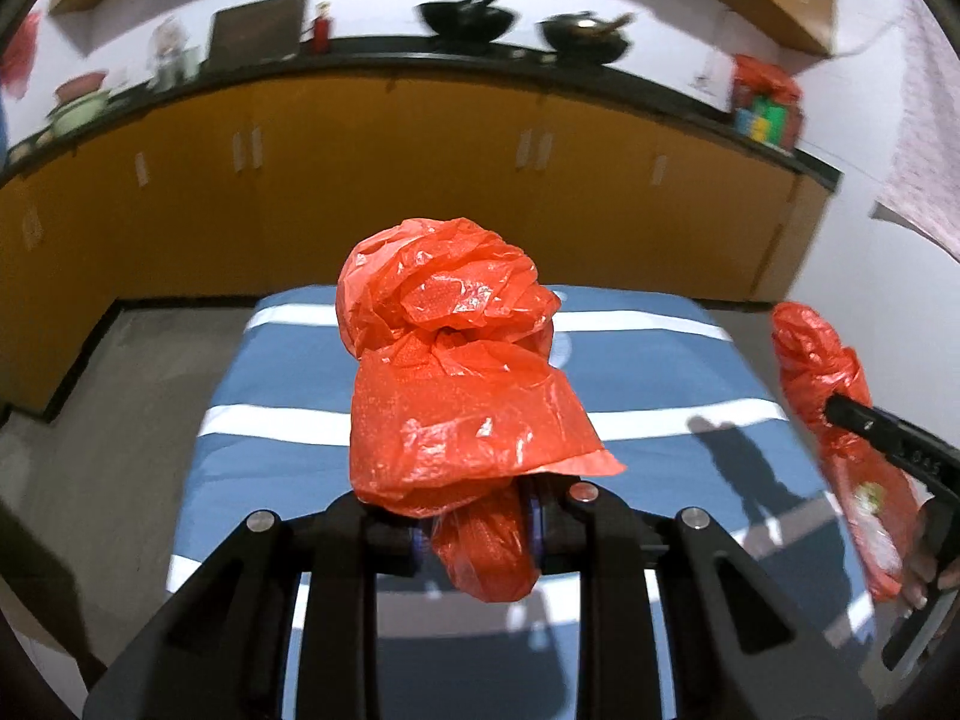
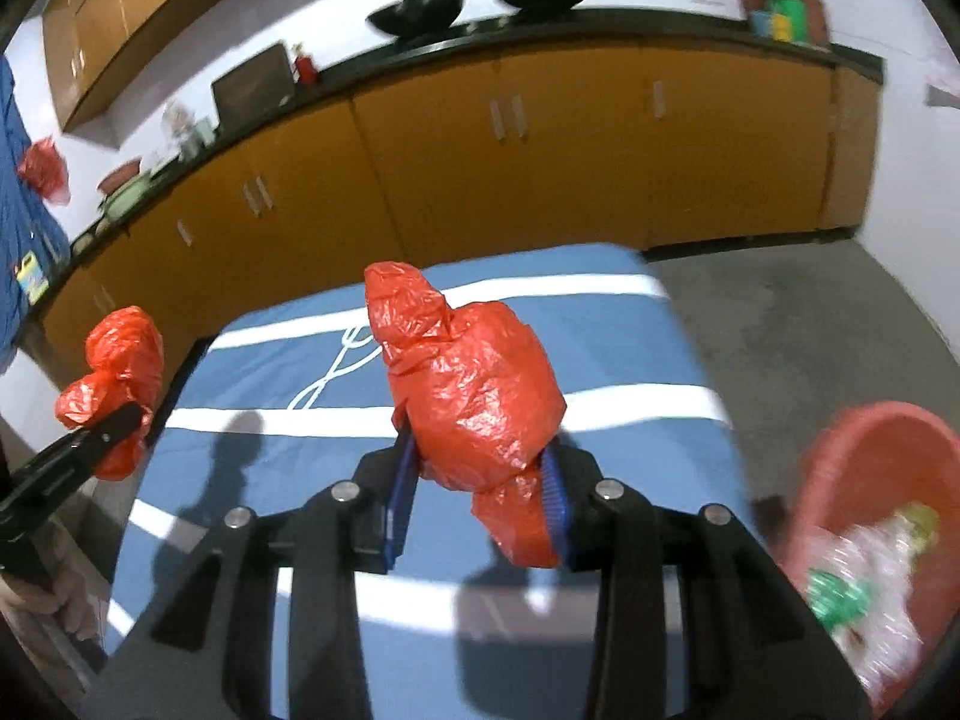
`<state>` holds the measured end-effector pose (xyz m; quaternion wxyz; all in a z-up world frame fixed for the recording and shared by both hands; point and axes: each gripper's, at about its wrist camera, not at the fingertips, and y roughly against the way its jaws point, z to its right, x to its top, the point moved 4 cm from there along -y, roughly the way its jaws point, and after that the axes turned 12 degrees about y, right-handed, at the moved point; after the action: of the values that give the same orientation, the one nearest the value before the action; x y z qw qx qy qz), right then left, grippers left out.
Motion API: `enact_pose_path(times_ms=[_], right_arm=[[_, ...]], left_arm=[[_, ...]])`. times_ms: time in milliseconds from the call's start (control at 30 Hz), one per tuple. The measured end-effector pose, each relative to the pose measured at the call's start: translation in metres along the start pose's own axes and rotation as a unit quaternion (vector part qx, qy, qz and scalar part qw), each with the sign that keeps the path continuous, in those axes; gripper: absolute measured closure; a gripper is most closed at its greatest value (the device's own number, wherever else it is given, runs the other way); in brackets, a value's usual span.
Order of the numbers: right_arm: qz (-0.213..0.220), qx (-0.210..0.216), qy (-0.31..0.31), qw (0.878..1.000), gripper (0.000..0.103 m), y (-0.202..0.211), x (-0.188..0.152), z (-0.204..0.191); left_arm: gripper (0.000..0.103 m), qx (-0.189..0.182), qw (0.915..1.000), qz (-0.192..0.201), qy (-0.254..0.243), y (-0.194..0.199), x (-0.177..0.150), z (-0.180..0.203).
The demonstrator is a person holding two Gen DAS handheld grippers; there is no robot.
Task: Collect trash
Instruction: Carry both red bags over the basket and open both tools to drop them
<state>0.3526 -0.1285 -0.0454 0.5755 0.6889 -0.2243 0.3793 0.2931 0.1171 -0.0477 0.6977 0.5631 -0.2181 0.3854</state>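
My left gripper [image 1: 477, 531] is shut on a crumpled red plastic bag [image 1: 456, 360] and holds it up above a blue cloth with white stripes [image 1: 288, 384]. My right gripper [image 2: 477, 495] is shut on a second red plastic bag [image 2: 474, 396] over the same cloth [image 2: 630, 360]. Each gripper also shows in the other's view: the right one with its bag [image 1: 840, 414] at the right edge, the left one with its bag [image 2: 117, 384] at the left edge. A pink basin [image 2: 882, 468] at the lower right holds wrappers and other trash [image 2: 870, 588].
Orange cabinets [image 1: 390, 180] under a dark counter run along the far wall. Black woks [image 1: 468, 15], a red bag [image 1: 765, 84] and kitchen items stand on the counter. Grey floor [image 2: 780, 312] lies to the right of the cloth.
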Motion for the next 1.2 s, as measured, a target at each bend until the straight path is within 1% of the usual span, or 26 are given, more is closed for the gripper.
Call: enact_pose_path(times_ms=[167, 300, 400, 600, 700, 833, 1067, 1200], right_arm=[[0.035, -0.035, -0.026, 0.998, 0.066, 0.08, -0.01, 0.043], [0.062, -0.074, -0.05, 0.994, 0.066, 0.141, -0.022, 0.085], [0.068, -0.099, -0.069, 0.99, 0.066, 0.17, -0.037, 0.117], [0.064, -0.141, -0.107, 0.982, 0.066, 0.199, -0.071, 0.171], [0.061, -0.152, -0.121, 0.979, 0.066, 0.207, -0.087, 0.191], [0.055, -0.161, -0.14, 0.975, 0.066, 0.213, -0.105, 0.215], [0.049, -0.171, -0.152, 0.972, 0.066, 0.21, -0.119, 0.229], [0.047, -0.173, -0.154, 0.972, 0.066, 0.206, -0.122, 0.232]], left_arm=[[0.079, -0.038, 0.9989, 0.0, -0.026, 0.025, -0.01, 0.057], [0.079, -0.066, 0.9968, -0.004, -0.043, 0.041, -0.025, 0.101], [0.079, -0.086, 0.9947, -0.009, -0.056, 0.046, -0.034, 0.129], [0.079, -0.127, 0.9882, -0.034, -0.079, 0.046, -0.058, 0.188], [0.079, -0.145, 0.9834, -0.045, -0.098, 0.045, -0.073, 0.217], [0.079, -0.161, 0.9786, -0.056, -0.116, 0.042, -0.083, 0.245], [0.079, -0.179, 0.9729, -0.075, -0.126, 0.034, -0.103, 0.279], [0.079, -0.186, 0.9697, -0.084, -0.134, 0.029, -0.11, 0.289]])
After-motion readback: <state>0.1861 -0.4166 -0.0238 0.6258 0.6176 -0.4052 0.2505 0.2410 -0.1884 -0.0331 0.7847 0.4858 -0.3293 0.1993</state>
